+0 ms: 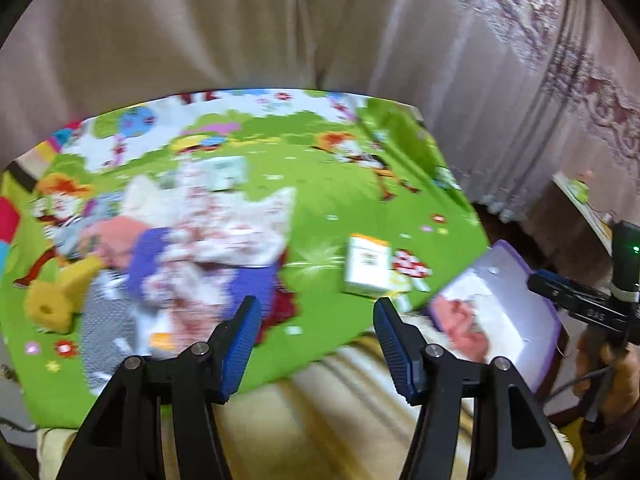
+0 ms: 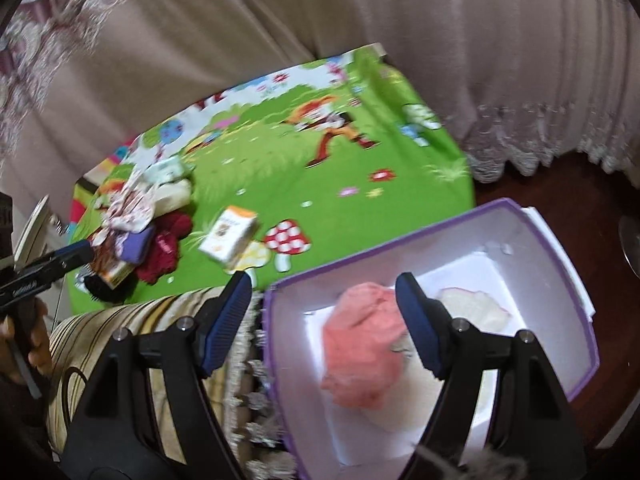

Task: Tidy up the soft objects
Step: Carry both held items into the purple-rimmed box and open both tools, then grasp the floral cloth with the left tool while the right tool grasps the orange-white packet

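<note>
a green cartoon play mat (image 2: pixel 280 184) covers the surface, beige curtains (image 2: pixel 280 20) behind. right wrist view: right gripper (image 2: pixel 324 300) at lower centre, jaws spread, nothing between them. just beyond it, lower right, a purple-rimmed white box (image 2: pixel 560 280) holds a pink soft item (image 2: pixel 360 352) and a pale one (image 2: pixel 476 304). left wrist view: left gripper (image 1: pixel 316 320) spread, empty; past it, centre left, a blurred pile of soft items (image 1: pixel 200 248). a small carton (image 2: pixel 228 236) lies mid-mat.
</note>
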The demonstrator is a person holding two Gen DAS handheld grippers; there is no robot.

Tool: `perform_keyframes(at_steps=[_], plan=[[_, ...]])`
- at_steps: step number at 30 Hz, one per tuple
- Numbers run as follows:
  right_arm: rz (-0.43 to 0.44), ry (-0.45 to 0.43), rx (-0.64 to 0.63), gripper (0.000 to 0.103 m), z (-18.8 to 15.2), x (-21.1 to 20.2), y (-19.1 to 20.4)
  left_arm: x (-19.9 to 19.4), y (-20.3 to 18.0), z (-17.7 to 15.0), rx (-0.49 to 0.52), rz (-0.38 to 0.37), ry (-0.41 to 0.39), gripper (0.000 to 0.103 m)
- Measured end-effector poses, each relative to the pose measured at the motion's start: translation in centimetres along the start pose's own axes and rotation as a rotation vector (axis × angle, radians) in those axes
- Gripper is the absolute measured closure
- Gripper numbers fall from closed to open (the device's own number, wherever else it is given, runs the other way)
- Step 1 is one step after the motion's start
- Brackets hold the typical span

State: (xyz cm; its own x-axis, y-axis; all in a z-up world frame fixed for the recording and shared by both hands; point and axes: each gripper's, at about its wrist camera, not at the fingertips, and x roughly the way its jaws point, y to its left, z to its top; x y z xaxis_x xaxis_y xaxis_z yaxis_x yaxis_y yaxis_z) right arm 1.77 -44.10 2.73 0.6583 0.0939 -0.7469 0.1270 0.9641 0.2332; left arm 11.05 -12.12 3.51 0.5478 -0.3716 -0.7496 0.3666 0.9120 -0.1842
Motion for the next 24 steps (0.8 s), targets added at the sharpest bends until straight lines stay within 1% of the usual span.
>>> perform_keyframes(at_steps=[3,7,10,12,14,16,18,19,21,23,24], plan=[[0.042,0.024,-0.035,0.026,0.5,1.1,1.9,0.1,2.4,0.4,-0.032,0.016,-0.004,0.044],[0.064,0.063,-0.062,0.025,1.1,2.6,4.1,0.6,4.9,1.4,-0.054,0.057,-0.016,0.044],[0.072,0.092,-0.068,0.021,1.5,4.0,5.4,1.9,6.0,2.2,-0.052,0.083,0.002,0.045],[0.071,0.112,-0.064,0.019,1.8,4.9,6.0,3.0,6.5,2.6,-0.043,0.095,0.025,0.051],[0.077,0.133,-0.070,0.019,2.0,5.8,6.8,4.0,6.7,2.7,-0.031,0.102,0.047,0.055],[0.075,0.158,-0.077,0.018,2.2,7.0,7.7,5.2,6.9,2.8,-0.020,0.122,0.071,0.057],[0.075,0.177,-0.080,0.018,2.4,7.8,8.3,6.3,7.0,2.8,-0.013,0.143,0.088,0.062],[0.074,0.182,-0.082,0.017,2.4,8.1,8.7,6.6,7.1,2.8,-0.008,0.145,0.092,0.065],[0.066,0.191,-0.084,0.016,2.7,9.0,9.3,7.2,7.2,2.9,0.001,0.152,0.098,0.077],[0.054,0.213,-0.080,0.015,3.0,10.1,10.0,7.2,7.5,2.9,-0.011,0.148,0.086,0.079],[0.051,0.220,-0.077,0.015,3.1,10.6,10.1,6.8,7.8,2.8,-0.026,0.134,0.071,0.079]])
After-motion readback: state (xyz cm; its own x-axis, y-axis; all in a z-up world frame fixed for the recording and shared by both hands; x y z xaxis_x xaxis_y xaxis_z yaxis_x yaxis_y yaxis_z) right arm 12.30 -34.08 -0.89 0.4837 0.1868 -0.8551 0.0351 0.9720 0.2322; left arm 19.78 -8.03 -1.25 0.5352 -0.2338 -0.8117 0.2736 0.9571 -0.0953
